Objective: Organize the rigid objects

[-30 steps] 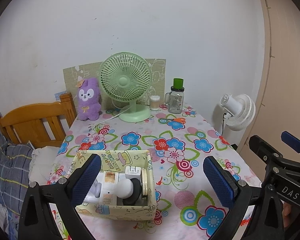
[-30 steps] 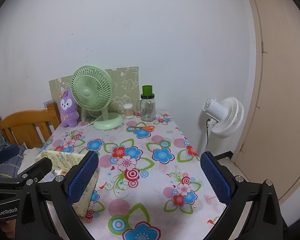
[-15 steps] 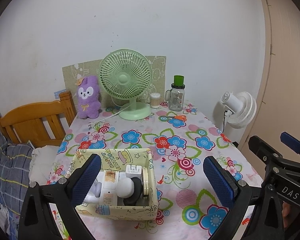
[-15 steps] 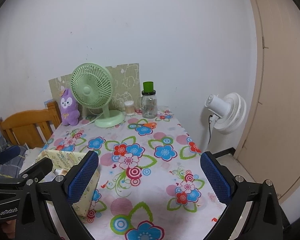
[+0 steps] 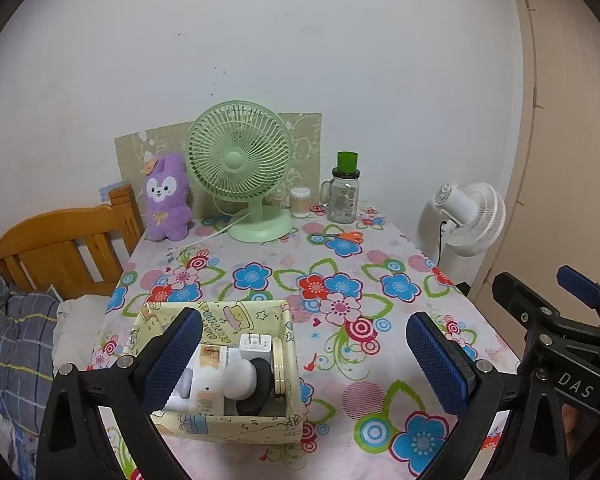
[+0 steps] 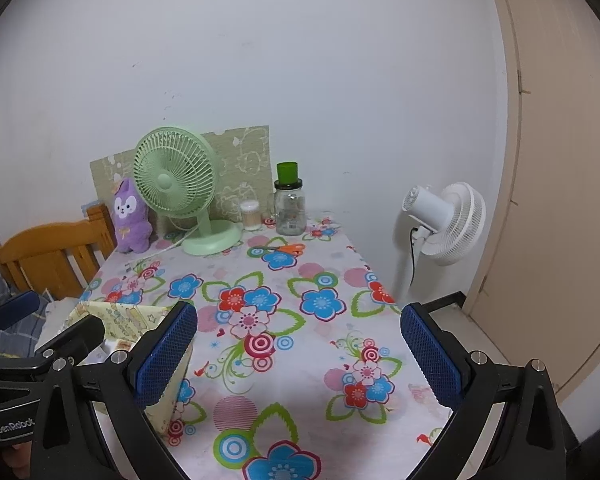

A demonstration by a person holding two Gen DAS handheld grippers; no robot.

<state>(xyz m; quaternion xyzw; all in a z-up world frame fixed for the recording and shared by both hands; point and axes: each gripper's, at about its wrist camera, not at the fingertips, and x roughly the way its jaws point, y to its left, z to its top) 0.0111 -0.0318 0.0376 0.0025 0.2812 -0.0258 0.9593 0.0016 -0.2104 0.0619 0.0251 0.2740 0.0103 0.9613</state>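
Both pairs of fingers stand wide apart and hold nothing: we log the left gripper point(image 5: 304, 364) and the right gripper point(image 6: 298, 354) as empty, raised above the near edge of the floral table point(image 5: 380, 292).

Task items: the yellow patterned box point(image 5: 228, 426) sits at the near-left of the table, below and slightly left of the left gripper's centre line. The left finger pad point(image 5: 172, 360) overlaps its left half in view. Inside we note a white charger plug point(image 5: 255, 346), a white bottle with a tan label point(image 5: 206, 376), a white round cap point(image 5: 242, 374) on a dark disc, and a thin gold-rimmed round piece point(image 5: 278, 364) standing against the right wall. We cannot tell whether more lies underneath.

From the right wrist view only a corner of the box point(image 6: 112, 316) shows, off to the left and partly behind the left tool. The left gripper is therefore clearly the nearer one.

Loose rigid things lie far off at the back: orange-handled scissors point(image 5: 342, 236), long axis running left-right across the table, a glass jar with green lid point(image 5: 345, 196), and a small cotton-swab tub point(image 5: 301, 202), beside the green desk fan point(image 5: 244, 168).

Judgement: the box looks mostly filled. A next pick would probably mean a forward reach to the scissors, closing across their long axis; the right gripper has the clearer line there.
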